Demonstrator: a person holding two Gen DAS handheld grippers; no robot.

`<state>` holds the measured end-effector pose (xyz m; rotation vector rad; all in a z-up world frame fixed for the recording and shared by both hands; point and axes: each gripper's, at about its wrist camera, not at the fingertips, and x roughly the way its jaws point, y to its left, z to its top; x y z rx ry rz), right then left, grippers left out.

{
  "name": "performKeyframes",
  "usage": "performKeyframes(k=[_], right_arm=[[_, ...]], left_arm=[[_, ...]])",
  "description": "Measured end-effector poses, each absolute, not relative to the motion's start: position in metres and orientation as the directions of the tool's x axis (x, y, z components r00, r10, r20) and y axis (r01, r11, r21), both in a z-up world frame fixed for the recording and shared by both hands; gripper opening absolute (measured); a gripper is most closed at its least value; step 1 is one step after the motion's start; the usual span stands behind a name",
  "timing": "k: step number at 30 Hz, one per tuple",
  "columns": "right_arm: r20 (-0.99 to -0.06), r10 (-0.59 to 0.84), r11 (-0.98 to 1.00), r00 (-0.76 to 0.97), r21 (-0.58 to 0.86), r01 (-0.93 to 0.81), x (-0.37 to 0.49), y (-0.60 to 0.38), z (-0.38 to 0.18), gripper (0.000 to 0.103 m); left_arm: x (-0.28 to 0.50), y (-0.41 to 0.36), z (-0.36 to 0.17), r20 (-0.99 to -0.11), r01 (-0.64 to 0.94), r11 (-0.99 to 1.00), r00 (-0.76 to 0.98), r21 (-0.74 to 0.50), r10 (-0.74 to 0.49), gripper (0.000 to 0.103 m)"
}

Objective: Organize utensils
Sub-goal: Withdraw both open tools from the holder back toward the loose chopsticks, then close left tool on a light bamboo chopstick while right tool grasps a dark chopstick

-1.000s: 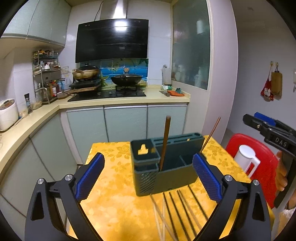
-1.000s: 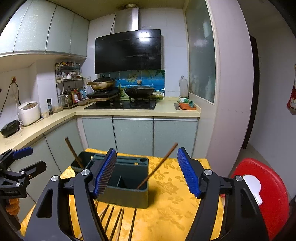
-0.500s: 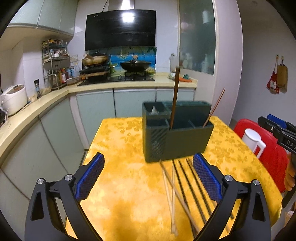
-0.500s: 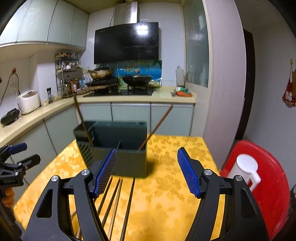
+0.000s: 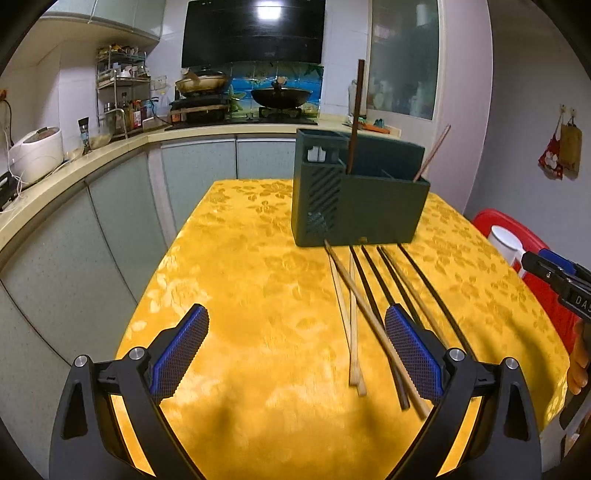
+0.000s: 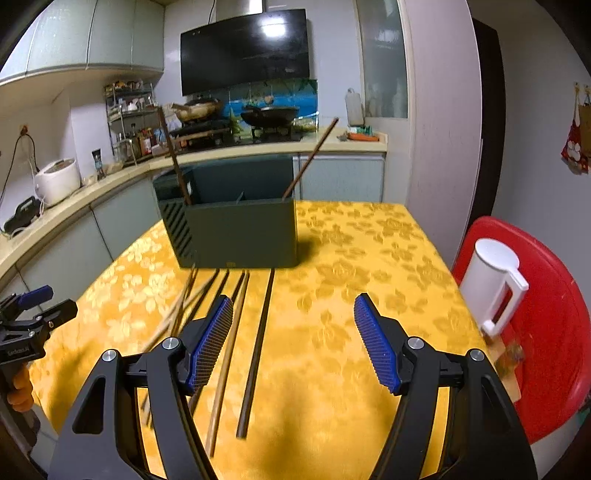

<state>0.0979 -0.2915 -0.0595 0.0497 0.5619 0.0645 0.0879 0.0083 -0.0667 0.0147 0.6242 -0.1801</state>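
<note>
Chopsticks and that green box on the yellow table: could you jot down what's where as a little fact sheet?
surface: table under a yellow floral cloth
holder: dark green utensil holder, upright
inside holder: two chopsticks standing, one dark, one reddish
on cloth: loose chopsticks lying before the holder
left gripper: open, empty
right gripper: open, empty
aside: white jug on red chair

Home kitchen: stove (image 5: pixel 243 110), range hood (image 5: pixel 255 31), cabinets (image 5: pixel 199 162).

Dark green utensil holder (image 6: pixel 240 236) upright, two chopsticks inside, loose chopsticks (image 6: pixel 255 350) lying before it
</note>
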Motion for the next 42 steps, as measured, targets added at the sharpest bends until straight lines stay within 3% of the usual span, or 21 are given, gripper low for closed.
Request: performKeyframes(k=[14, 26, 37, 42], right_arm=[[-0.555, 0.08, 0.997, 0.828, 0.051, -0.062, 0.071, -0.283, -0.085, 0.066], [-0.586, 0.074, 0.997, 0.807, 0.023, -0.075, 0.073, -0.278, -0.101, 0.066], [-0.605, 0.071, 0.997, 0.793, 0.024, -0.071, 0.077, -0.28, -0.11, 0.066], [-0.612, 0.068, 0.998, 0.788, 0.027, -0.065, 0.079, -0.281, -0.113, 0.066]], left_arm=[[0.053, -0.005, -0.092, -0.58, 0.234, 0.972, 0.79, -0.013, -0.198, 0.091], [0.071, -0.024, -0.125, -0.656, 0.307, 0.95, 0.708, -0.047, -0.261, 0.054], [0.105, -0.031, -0.139, -0.709, 0.317, 0.942, 0.639, -0.11, -0.298, 0.039], [0.111, -0.032, -0.143, -0.72, 0.317, 0.94, 0.623, -0.125, -0.306, 0.022]])
